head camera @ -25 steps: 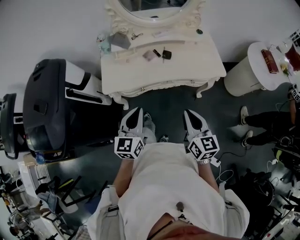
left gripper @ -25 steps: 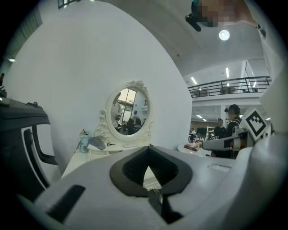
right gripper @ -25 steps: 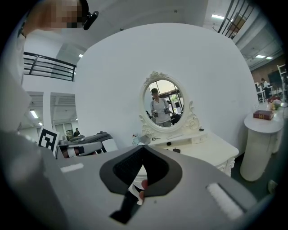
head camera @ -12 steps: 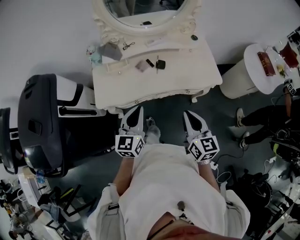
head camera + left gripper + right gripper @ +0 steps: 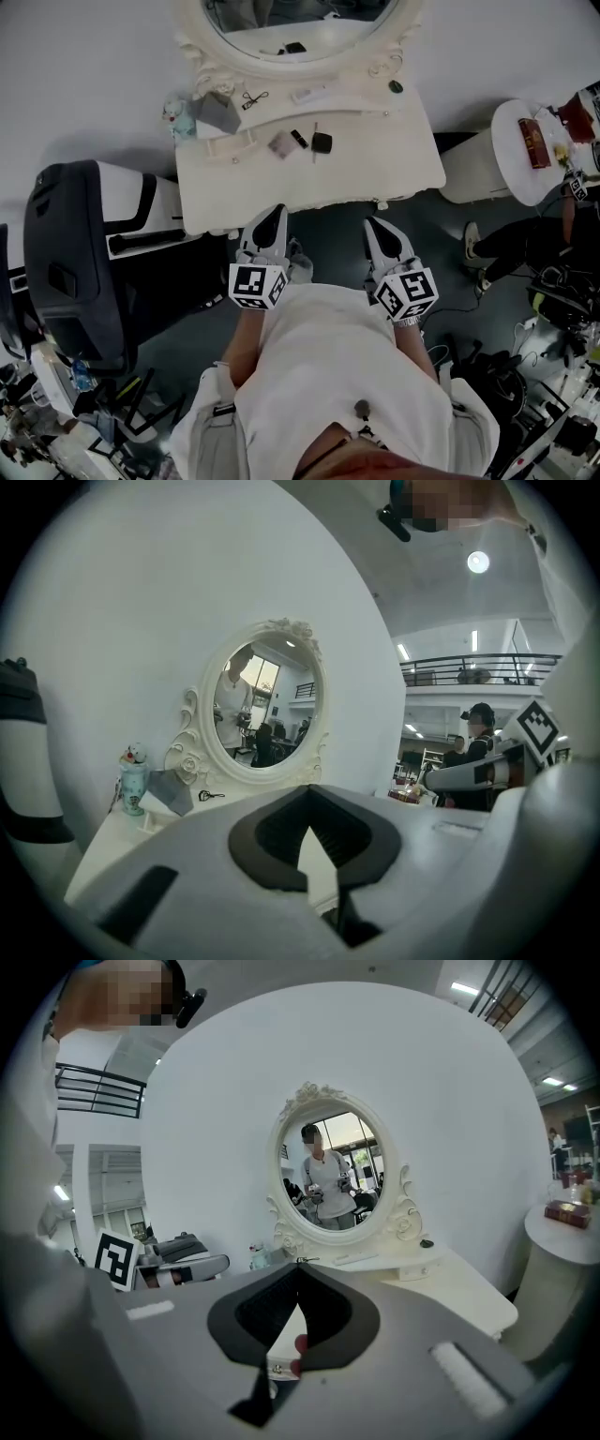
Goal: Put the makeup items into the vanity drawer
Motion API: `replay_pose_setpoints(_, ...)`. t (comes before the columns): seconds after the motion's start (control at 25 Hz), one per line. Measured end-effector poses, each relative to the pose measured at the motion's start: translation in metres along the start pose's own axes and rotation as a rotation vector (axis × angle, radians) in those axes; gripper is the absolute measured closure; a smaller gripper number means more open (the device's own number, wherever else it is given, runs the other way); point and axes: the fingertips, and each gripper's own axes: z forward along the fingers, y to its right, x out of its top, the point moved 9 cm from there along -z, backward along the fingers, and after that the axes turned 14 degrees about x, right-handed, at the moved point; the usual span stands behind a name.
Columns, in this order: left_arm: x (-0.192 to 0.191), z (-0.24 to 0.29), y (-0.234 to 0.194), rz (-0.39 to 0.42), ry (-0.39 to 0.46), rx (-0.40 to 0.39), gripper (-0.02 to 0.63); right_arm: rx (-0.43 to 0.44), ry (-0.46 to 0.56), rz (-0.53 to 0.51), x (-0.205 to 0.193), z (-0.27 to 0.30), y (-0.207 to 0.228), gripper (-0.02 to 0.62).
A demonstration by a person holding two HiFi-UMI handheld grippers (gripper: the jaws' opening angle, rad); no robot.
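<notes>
The job is only at its start. Both grippers are just in front of the near edge of the white desk (image 5: 380, 155). The left gripper (image 5: 277, 214) is pressed together with nothing in it. The right gripper (image 5: 371, 226) is pressed together and empty too. The makeup items (image 5: 300, 141) lie in a little bunch on the far part of the desk top, near the mirror (image 5: 300, 33). No gripper touches them. The drawer (image 5: 323, 204) in the near side of the desk looks closed. I think the next move is to spread one gripper, pinch the drawer's small knob and pull it out. Then the makeup has a place to go.
</notes>
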Motion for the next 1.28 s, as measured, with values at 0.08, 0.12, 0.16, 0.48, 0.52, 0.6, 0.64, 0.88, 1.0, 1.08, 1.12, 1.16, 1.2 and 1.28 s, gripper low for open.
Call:
replay_pose_setpoints(0.08,0.003,0.014,-0.009,-0.009,0.001,0.002,0.600,0.000,-0.004,0.005,0.006,0.015,0.006,0.588)
replay_pose_setpoints(0.12,0.005,0.022,-0.013,-0.012,0.001,0.003,0.600,0.001,-0.005,0.003,0.010,0.022,0.009,0.588)
replay_pose_setpoints(0.16,0.007,0.030,-0.017,-0.014,0.001,0.006,0.600,0.003,-0.005,0.000,0.013,0.030,0.013,0.588)
replay_pose_setpoints(0.48,0.023,0.074,-0.039,0.001,0.001,0.003,0.600,-0.012,0.003,0.009,0.031,0.065,0.036,0.588)
replay_pose_setpoints(0.52,0.024,0.078,-0.041,0.002,-0.002,0.005,0.600,-0.011,0.002,0.012,0.032,0.069,0.039,0.588)
replay_pose_setpoints(0.6,0.024,0.086,-0.044,0.002,-0.016,0.011,0.600,-0.010,-0.002,0.020,0.034,0.075,0.046,0.588)
replay_pose_setpoints(0.64,0.023,0.090,-0.045,0.003,-0.025,0.016,0.600,-0.008,-0.004,0.025,0.035,0.079,0.051,0.588)
replay_pose_setpoints(0.88,0.017,0.115,-0.042,0.013,-0.047,0.069,0.600,0.052,-0.032,0.043,0.037,0.101,0.086,0.588)
replay_pose_setpoints(1.0,0.017,0.130,-0.035,0.016,-0.051,0.113,0.600,0.103,-0.054,0.029,0.040,0.116,0.107,0.588)
replay_pose_setpoints(1.08,0.018,0.142,-0.031,0.029,-0.062,0.151,0.600,0.136,-0.079,0.004,0.046,0.127,0.123,0.588)
replay_pose_setpoints(1.12,0.018,0.148,-0.029,0.043,-0.075,0.177,0.600,0.152,-0.094,-0.009,0.049,0.133,0.132,0.588)
replay_pose_setpoints(1.16,0.018,0.154,-0.028,0.064,-0.090,0.205,0.600,0.171,-0.110,-0.018,0.052,0.140,0.140,0.588)
replay_pose_setpoints(1.2,0.017,0.161,-0.028,0.089,-0.105,0.233,0.600,0.192,-0.125,-0.020,0.053,0.148,0.149,0.588)
replay_pose_setpoints(1.28,0.016,0.175,-0.030,0.129,-0.126,0.270,0.600,0.232,-0.146,-0.014,0.055,0.164,0.167,0.588)
